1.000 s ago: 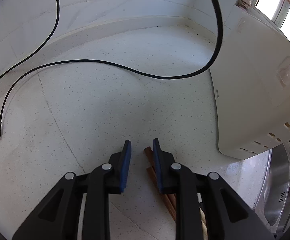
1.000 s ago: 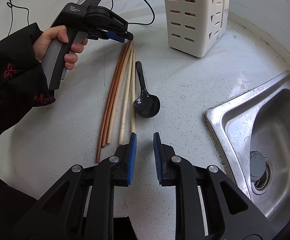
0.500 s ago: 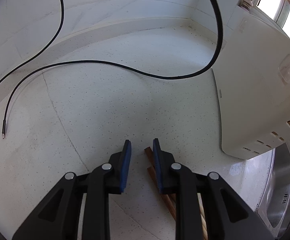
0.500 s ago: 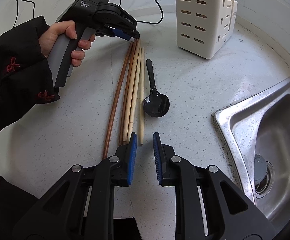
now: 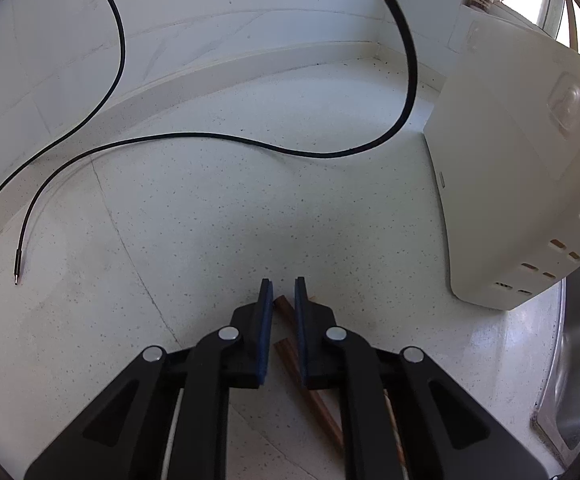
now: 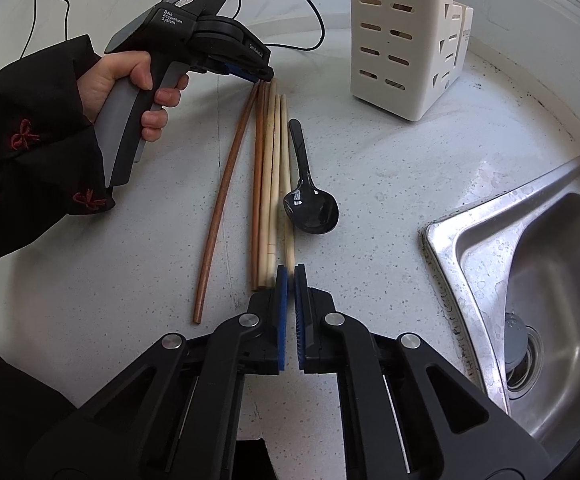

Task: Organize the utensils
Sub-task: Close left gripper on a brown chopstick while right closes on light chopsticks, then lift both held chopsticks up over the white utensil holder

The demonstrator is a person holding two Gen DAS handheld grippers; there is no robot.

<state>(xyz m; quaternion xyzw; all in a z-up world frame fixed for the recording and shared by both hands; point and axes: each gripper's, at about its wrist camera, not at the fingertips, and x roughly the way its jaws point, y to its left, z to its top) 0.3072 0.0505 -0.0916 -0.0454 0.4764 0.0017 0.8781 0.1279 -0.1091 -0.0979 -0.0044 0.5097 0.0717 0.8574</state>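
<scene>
Right, closest in, the right gripper [image 6: 290, 270] has just been closing and its pads are all but together. The near end of one pale chopstick [image 6: 288, 220] runs straight into the tips; whether it is nipped, I cannot tell. Just left of it, the other chopsticks [image 6: 257, 184] lie side by side on the counter [image 6: 389, 200], one brown one splayed off to the left. A black spoon [image 6: 309, 208] sits just right of them, bowl nearest. At their far ends, the left gripper [image 6: 264, 76], held in a hand [image 6: 130, 84], has been closing too. It stands narrow with a brown tip between its pads; whether they press, I cannot tell. Beyond stands the white holder [image 6: 401, 40]; the sink [image 6: 529, 240] is off right.
</scene>
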